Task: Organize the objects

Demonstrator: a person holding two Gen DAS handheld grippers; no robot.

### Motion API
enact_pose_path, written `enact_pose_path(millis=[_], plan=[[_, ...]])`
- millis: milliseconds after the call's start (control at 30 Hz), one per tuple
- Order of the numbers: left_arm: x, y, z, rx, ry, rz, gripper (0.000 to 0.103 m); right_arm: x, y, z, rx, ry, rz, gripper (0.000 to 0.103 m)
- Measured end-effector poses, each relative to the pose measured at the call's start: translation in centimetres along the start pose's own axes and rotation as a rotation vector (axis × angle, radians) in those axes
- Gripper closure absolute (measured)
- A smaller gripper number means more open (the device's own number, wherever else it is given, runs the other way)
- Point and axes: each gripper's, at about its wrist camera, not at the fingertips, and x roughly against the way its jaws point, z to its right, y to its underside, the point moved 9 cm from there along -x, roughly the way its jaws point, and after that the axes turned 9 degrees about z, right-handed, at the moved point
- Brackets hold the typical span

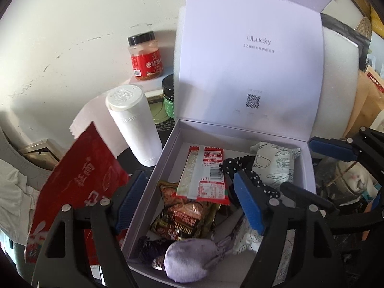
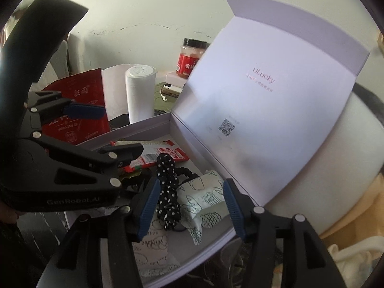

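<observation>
A pale lilac box stands with its lid upright. Inside lie a red-and-white snack bar, a brown snack packet, a lilac pouch, a black polka-dot scrunchie and a white patterned packet. My left gripper hovers open over the box's left side, holding nothing. Over the right side my right gripper is open too; the scrunchie and the patterned packet lie loose below its pads.
Left of the box stand a white cylinder, a red-labelled spice jar and a green jar. A red foil packet leans by the left wall. A big white roll sits behind the lid.
</observation>
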Motion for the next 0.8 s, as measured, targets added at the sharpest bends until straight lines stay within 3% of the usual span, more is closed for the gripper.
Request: enact_pose_path(millis=[433,633,800], plan=[[8.2,-1.8,-1.8,0.050,-0.045,0.100,0.014,5.9,-1.0,-0.4,-0.026,0.032,0.041,0.041],[12.0,-1.8,-3.1,0.074,-0.107,0.116,0.006,9.8,-1.1,0.4,-0.062,0.075,0.080,0.038],[14.7,-1.4,-3.4,0.115,-0.102,0.126,0.005,12.8,-1.1,0.5,-0.073,0.090,0.111,0.036]])
